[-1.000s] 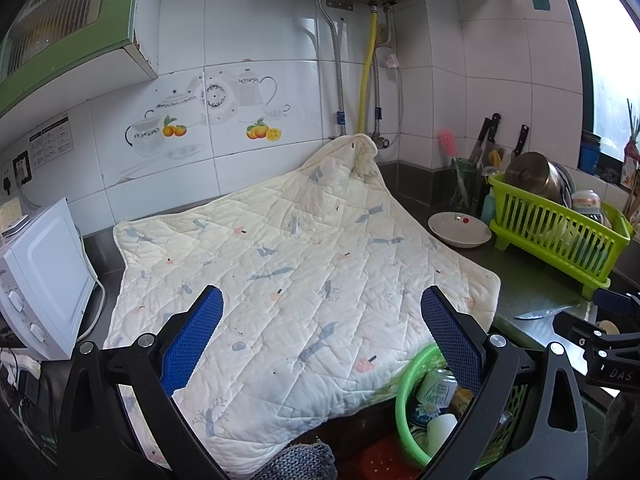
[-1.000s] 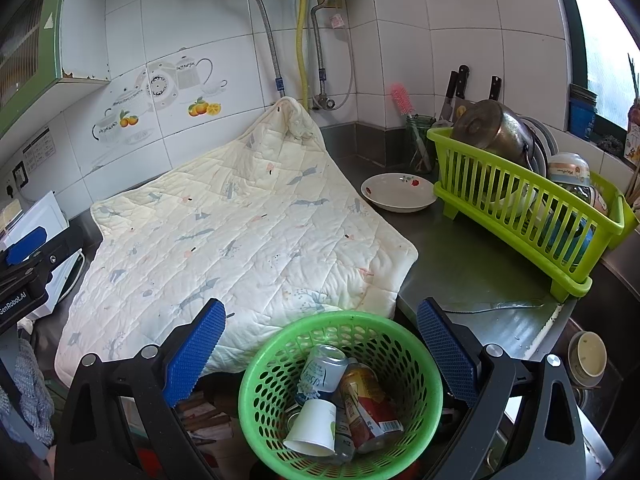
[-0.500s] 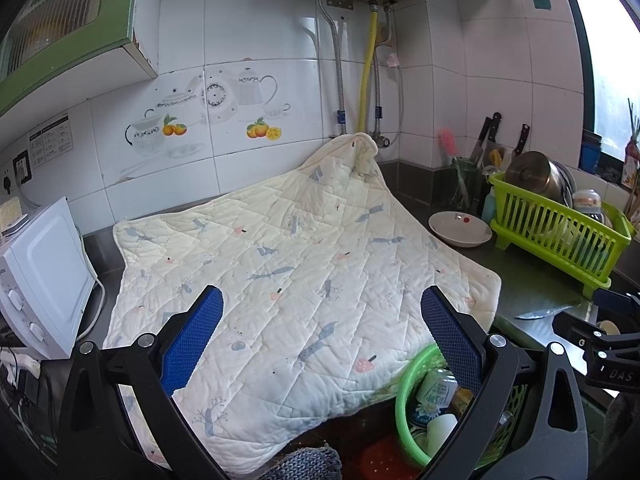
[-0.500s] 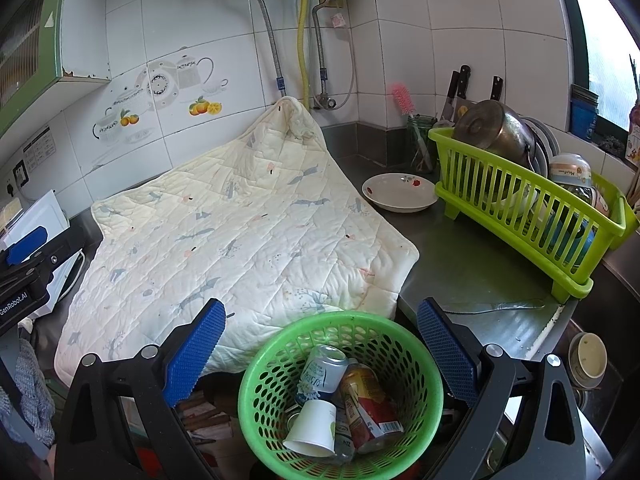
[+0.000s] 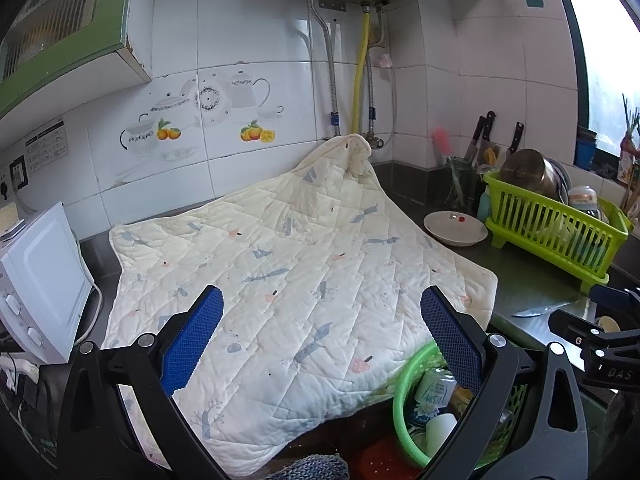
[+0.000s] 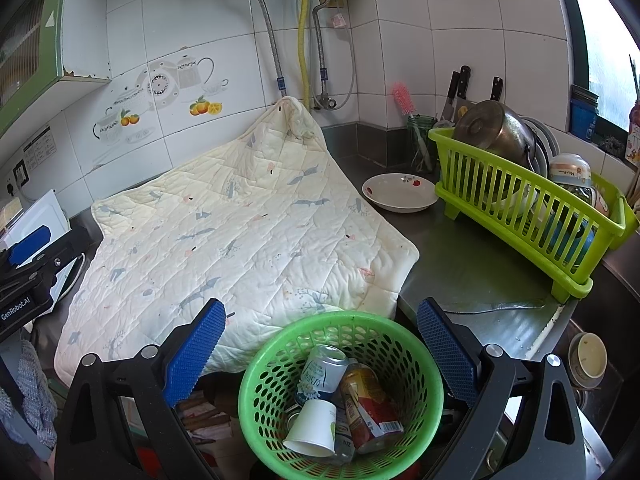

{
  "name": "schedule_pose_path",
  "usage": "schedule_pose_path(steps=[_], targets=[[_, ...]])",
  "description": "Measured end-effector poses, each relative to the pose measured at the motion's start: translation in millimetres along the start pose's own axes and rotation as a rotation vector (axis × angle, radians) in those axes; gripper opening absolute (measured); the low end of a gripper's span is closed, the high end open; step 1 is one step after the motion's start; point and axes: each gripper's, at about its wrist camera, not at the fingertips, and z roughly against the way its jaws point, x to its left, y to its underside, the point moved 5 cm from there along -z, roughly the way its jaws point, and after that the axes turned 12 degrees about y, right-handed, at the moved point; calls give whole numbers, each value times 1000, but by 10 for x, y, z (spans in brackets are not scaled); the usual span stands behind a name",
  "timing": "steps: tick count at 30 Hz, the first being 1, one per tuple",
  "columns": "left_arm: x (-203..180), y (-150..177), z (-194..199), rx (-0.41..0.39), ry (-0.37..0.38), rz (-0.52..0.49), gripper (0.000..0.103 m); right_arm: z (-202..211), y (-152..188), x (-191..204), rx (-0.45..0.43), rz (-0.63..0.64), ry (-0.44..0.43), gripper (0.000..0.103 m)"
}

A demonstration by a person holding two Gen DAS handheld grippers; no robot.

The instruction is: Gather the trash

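Nothing has shifted over the last second: I hold both grippers steady, the left gripper (image 5: 320,332) and right gripper (image 6: 320,334) each with fingers spread wide and empty above the near edge of the worktop (image 6: 472,264). The trash, namely a can (image 6: 320,368), a paper cup (image 6: 314,430) and a carton (image 6: 370,406), lies inside the green basket (image 6: 424,360), just beside the quilted cloth (image 6: 240,232). With no loose litter visible on the cloth, I judge collection essentially finished.
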Motion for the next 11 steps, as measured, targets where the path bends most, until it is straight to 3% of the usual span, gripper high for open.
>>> schedule_pose_path(steps=[11], targets=[[-7, 19, -35, 26, 8, 5, 98, -11, 6, 16, 2, 14, -15, 93]])
